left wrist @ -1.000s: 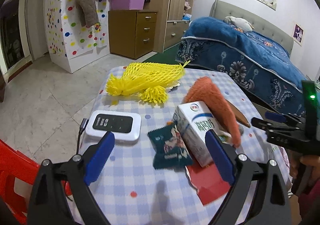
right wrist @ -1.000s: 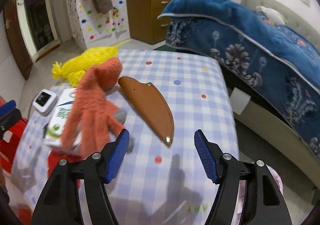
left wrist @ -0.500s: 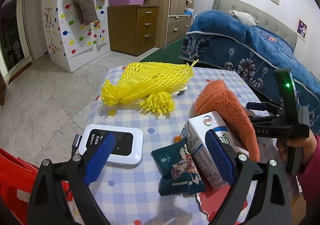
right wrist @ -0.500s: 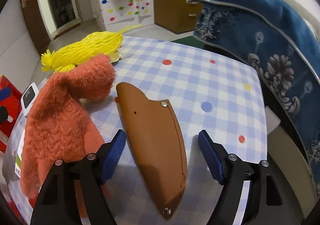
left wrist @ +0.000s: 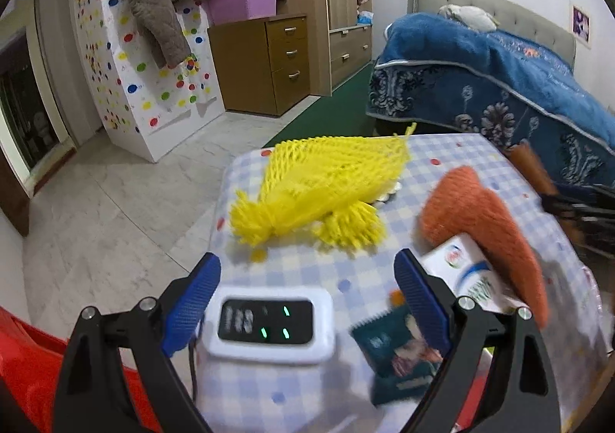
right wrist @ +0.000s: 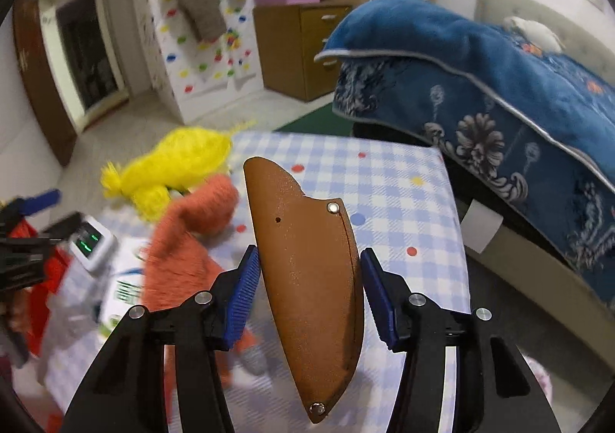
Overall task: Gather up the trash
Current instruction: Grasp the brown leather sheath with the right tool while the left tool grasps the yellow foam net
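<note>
On the blue checked table [left wrist: 300, 267] lie a yellow foam fruit net [left wrist: 326, 179], a dark green snack wrapper [left wrist: 399, 352], a white milk carton [left wrist: 465, 275] under an orange fuzzy sock [left wrist: 484, 221], and a white device with green lights [left wrist: 269, 321]. My left gripper [left wrist: 305, 302] is open, its jaws either side of the white device. My right gripper [right wrist: 309, 288] has closed in on a brown leather sheath [right wrist: 307, 260]; the blue pads [right wrist: 242, 290] sit against its sides. The net [right wrist: 173, 167] and sock [right wrist: 188, 237] lie left of it.
A red chair [left wrist: 27, 367] stands at the table's near left. A bed with a blue blanket [right wrist: 480, 79] runs along the right. A brown drawer cabinet [left wrist: 265, 64] and a dotted white wardrobe [left wrist: 134, 60] stand behind across bare tiled floor.
My left gripper moved left, from the wrapper and carton to over the white device. My right gripper moved forward and narrowed its jaws around the brown sheath.
</note>
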Motion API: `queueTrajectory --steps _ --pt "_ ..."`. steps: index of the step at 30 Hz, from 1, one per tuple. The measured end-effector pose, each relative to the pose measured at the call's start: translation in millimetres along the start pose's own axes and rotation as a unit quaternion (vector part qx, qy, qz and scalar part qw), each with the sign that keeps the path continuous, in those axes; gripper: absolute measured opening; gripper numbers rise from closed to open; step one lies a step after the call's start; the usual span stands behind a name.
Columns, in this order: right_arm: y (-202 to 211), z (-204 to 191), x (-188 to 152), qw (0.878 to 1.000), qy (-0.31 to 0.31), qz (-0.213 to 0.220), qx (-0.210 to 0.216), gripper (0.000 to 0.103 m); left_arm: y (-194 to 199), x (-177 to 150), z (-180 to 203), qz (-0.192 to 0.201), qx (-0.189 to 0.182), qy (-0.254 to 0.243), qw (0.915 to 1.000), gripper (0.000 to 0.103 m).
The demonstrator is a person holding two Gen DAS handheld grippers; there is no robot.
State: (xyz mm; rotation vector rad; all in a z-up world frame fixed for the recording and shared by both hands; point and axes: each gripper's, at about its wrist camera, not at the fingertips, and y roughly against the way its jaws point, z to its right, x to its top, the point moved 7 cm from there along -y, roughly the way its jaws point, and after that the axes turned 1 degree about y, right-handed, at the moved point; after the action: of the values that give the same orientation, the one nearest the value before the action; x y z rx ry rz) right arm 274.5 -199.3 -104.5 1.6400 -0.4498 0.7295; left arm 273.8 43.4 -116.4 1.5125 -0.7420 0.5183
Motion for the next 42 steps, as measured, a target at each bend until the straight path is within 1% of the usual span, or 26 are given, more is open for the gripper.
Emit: queueTrajectory --steps 3,5,10,12,13,16,18,19,21,23,24,25,26,27,28,30,33,35,37,39,42 --pt "14.3 -0.7 2.7 1.000 -0.018 0.012 0.009 0.054 -15.8 10.5 2.1 -0.005 0.008 -0.015 0.9998 0.089" --pt "19.0 0.7 4.1 0.999 -0.026 0.015 0.012 0.054 -29.9 18.9 3.4 -0.012 0.006 -0.020 0.9997 0.089" --pt "16.6 6.2 3.2 0.999 -0.031 0.013 0.014 0.054 -63.4 36.9 1.4 -0.026 0.016 -0.030 0.9991 0.088" --pt "10.7 9.3 -0.1 0.999 -0.034 0.004 0.015 0.054 -74.9 39.8 9.0 -0.039 0.005 -0.050 0.9980 0.085" --pt "8.4 10.8 -1.7 0.999 -0.037 0.000 0.016 0.054 -79.4 39.6 16.4 -0.046 -0.001 -0.069 0.9965 0.085" --pt "3.1 16.4 -5.2 0.999 -0.042 -0.005 0.016 0.054 -88.4 38.7 33.4 -0.055 0.004 -0.114 0.9919 0.085" --pt "0.7 19.0 -7.2 0.999 -0.046 -0.007 0.017 0.054 -94.3 37.6 36.3 -0.061 0.005 -0.115 0.9914 0.084" --pt "0.3 19.4 -8.4 0.999 -0.047 -0.008 0.017 0.054 -98.3 35.7 38.0 -0.068 0.004 -0.115 0.9910 0.080" --pt "0.9 19.7 -10.6 0.999 -0.050 -0.008 0.019 0.054 -106.5 30.2 39.4 -0.079 0.012 -0.120 0.9896 0.077" --pt "3.7 19.0 -12.7 0.998 -0.051 -0.007 0.019 0.054 -110.8 24.4 38.4 -0.086 0.021 -0.119 0.9889 0.067" --pt "6.3 18.6 -14.2 0.998 -0.053 -0.006 0.020 0.054 -109.7 24.1 38.7 -0.084 0.020 -0.118 0.9892 0.059" --pt "9.1 18.5 -15.2 0.998 -0.055 -0.004 0.021 0.054 -107.2 23.1 39.7 -0.080 0.017 -0.118 0.9896 0.047" --pt "13.6 18.3 -16.5 0.998 -0.059 0.000 0.020 0.054 -103.8 22.9 40.1 -0.078 0.016 -0.120 0.9896 0.043" --pt "19.4 18.5 -17.1 0.998 -0.062 0.005 0.019 0.054 -96.3 24.2 38.8 -0.072 0.012 -0.115 0.9907 0.037" --pt "27.2 19.6 -17.7 0.998 -0.066 0.012 0.017 0.054 -90.4 27.4 38.0 -0.067 0.006 -0.106 0.9921 0.035" --pt "42.2 21.2 -16.8 0.997 -0.072 0.025 0.015 0.054 -60.3 41.4 32.7 -0.036 -0.016 -0.071 0.9967 0.034" --pt "70.7 26.3 -15.5 0.996 -0.080 0.049 0.007 0.054 -15.8 59.4 33.2 0.000 -0.053 -0.029 0.9982 0.034" --pt "89.9 29.7 -17.1 0.994 -0.088 0.064 0.004 0.054 24.6 65.7 39.2 0.023 -0.093 -0.001 0.9954 0.034" --pt "106.8 31.8 -21.6 0.993 -0.093 0.076 0.000 0.054 55.1 64.6 48.6 0.040 -0.119 0.007 0.9920 0.034" --pt "122.8 33.9 -29.3 0.992 -0.099 0.083 -0.002 0.054 87.1 53.8 64.4 0.054 -0.147 0.009 0.9876 0.034" --pt "140.2 35.2 -44.8 0.991 -0.104 0.086 -0.008 0.054 112.8 32.3 86.3 0.057 -0.176 0.010 0.9827 0.034"
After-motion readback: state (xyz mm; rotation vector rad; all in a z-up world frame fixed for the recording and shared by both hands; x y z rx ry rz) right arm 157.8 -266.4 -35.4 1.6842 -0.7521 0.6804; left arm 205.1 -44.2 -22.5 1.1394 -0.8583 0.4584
